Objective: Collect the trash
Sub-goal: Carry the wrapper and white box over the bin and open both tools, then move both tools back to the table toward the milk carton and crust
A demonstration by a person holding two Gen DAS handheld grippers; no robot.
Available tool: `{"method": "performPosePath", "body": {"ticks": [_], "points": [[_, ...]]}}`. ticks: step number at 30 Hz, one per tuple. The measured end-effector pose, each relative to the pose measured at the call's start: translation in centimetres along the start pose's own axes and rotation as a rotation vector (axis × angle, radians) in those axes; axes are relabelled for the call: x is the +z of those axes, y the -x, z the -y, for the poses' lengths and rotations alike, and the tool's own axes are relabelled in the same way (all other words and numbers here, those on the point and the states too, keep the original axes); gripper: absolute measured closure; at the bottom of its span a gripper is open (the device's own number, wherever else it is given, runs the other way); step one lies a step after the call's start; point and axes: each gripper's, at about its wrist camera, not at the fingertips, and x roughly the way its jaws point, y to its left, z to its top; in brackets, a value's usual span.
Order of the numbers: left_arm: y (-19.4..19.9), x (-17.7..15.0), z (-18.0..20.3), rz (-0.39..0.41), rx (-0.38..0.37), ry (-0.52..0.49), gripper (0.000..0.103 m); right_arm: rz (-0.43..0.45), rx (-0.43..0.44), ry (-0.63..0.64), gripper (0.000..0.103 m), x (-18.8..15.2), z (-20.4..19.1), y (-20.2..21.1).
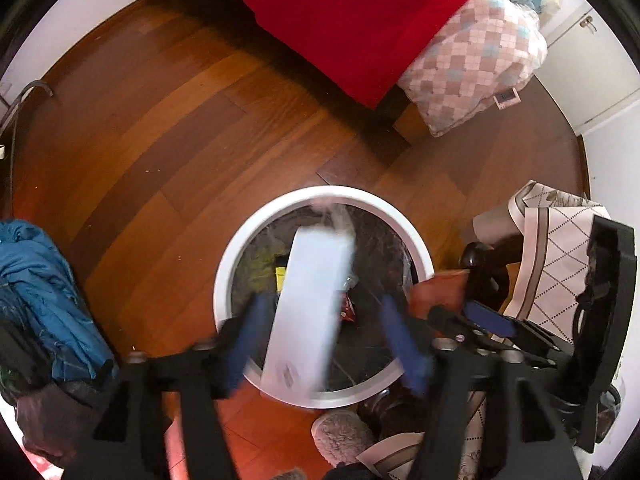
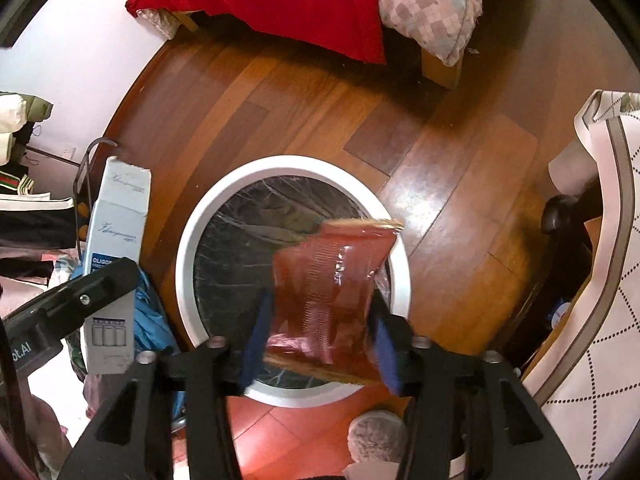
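Note:
A round white-rimmed trash bin (image 1: 420, 252) with a black liner stands on the wooden floor; it also shows in the right wrist view (image 2: 188, 240). My left gripper (image 1: 324, 340) is open above it, and a blurred white carton (image 1: 308, 312) lies loose between its blue fingers, over the bin mouth. In the right wrist view the same carton (image 2: 116, 248) shows by the left gripper. My right gripper (image 2: 320, 344) is open, with a red mesh-patterned plastic wrapper (image 2: 332, 280) between its fingers over the bin. Some yellow and red trash lies inside the bin.
A bed with a red blanket (image 1: 360, 20) and a checked quilt (image 1: 472, 60) stands beyond the bin. A chair with patterned cloth (image 1: 560, 248) is at the right. Blue clothing (image 1: 44, 288) lies at the left. A grey slipper (image 1: 340, 436) sits near the bin.

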Motion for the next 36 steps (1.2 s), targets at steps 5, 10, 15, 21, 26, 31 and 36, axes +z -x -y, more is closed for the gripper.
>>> {"method": "performPosePath", "body": {"ticks": [5,10,15,21,26,31,36], "points": [[1.4,-0.7,-0.4,0.027,0.027,0.019,0.013,0.027,0.008,0.004,0.033,-0.4,0.5,1.5],[3.3,-1.9,-0.6,0.065,0.088,0.013,0.000,0.062,-0.039,0.047,0.007,-1.2,-0.1,3.9],[5.2,-3.2,-0.4,0.098,0.126,0.006,0.000,0.097,-0.118,0.102,0.000,-2.5,-1.4,6.8],[8.2,-4.9,0.7,0.149,0.160,-0.016,0.000,0.144,-0.162,0.136,0.000,-4.3,-2.3,10.5],[11.4,-6.6,1.8,0.193,0.153,-0.020,0.000,0.192,-0.161,0.141,0.000,-5.9,-2.5,14.4],[15.0,-8.5,3.4,0.242,0.149,-0.050,0.000,0.237,-0.144,0.150,0.000,-7.7,-2.8,18.0],[18.6,-10.4,4.9,0.293,0.135,-0.081,0.000,0.303,-0.123,0.160,0.000,-10.1,-3.0,22.5]]}}
